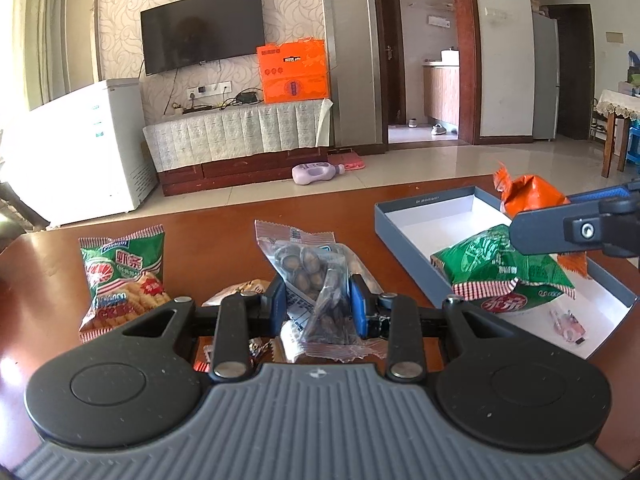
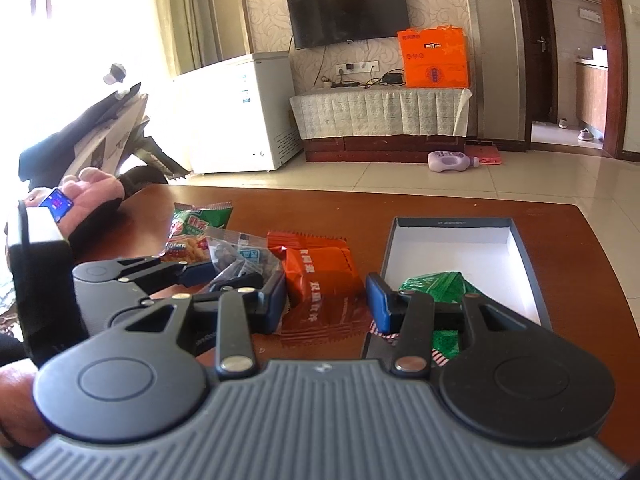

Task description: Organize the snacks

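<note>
My left gripper (image 1: 320,308) is shut on a clear packet of dark seeds (image 1: 316,276), held just above the brown table (image 1: 224,216). The same packet (image 2: 236,252) and left gripper (image 2: 208,276) show at the left of the right wrist view. My right gripper (image 2: 326,304) is shut on an orange-red snack packet (image 2: 320,276) at the left edge of the open grey box (image 2: 452,223). In the left wrist view that orange packet (image 1: 532,194) hangs over the box (image 1: 400,222) from the right gripper's fingers (image 1: 560,232). A green packet (image 1: 500,272) lies inside the box.
A green shrimp-cracker packet (image 1: 120,280) lies on the table at the left, with a beige packet (image 1: 240,288) and small wrappers beneath my left gripper. A small pink item (image 1: 568,324) sits in the box's near corner. The person's strapped hand (image 2: 92,192) is far left.
</note>
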{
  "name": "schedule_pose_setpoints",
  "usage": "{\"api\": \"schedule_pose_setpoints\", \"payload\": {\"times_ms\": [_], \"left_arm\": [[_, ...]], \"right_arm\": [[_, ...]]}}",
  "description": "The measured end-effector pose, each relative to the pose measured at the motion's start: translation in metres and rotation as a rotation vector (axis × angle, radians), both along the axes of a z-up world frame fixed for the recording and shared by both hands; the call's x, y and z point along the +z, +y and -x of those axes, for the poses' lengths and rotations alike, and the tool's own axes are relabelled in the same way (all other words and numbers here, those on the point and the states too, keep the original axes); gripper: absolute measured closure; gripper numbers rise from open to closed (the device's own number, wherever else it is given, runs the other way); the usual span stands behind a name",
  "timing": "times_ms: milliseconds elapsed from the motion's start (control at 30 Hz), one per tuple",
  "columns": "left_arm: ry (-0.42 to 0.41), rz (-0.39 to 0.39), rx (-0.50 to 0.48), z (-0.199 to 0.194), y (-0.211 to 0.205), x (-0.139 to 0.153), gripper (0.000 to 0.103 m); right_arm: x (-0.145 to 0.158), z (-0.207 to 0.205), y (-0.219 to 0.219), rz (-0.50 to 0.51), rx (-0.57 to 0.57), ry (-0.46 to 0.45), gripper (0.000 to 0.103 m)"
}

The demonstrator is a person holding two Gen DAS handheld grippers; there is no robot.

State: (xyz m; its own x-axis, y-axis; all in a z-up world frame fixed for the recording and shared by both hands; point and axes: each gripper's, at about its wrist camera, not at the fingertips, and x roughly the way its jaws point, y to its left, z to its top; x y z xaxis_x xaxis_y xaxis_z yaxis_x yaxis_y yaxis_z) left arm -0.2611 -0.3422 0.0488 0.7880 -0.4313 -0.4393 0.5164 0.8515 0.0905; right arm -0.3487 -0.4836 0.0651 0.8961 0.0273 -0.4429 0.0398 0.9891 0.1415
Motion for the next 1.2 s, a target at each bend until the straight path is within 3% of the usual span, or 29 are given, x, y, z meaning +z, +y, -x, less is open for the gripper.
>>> {"api": "schedule_pose_setpoints", "payload": {"times_ms": [767, 1200], "left_arm": [[-0.042, 0.051, -0.109, -0.01, -0.054, 0.022, 0.066], [-0.031, 0.07, -0.199, -0.029, -0.109, 0.015, 0.065]], "right_arm": [[-0.007, 0.005, -0.033, 0.013, -0.138, 0.005, 0.057], [-0.015, 0.002, -0.051, 0.039, -0.214, 0.039, 0.057]]}}
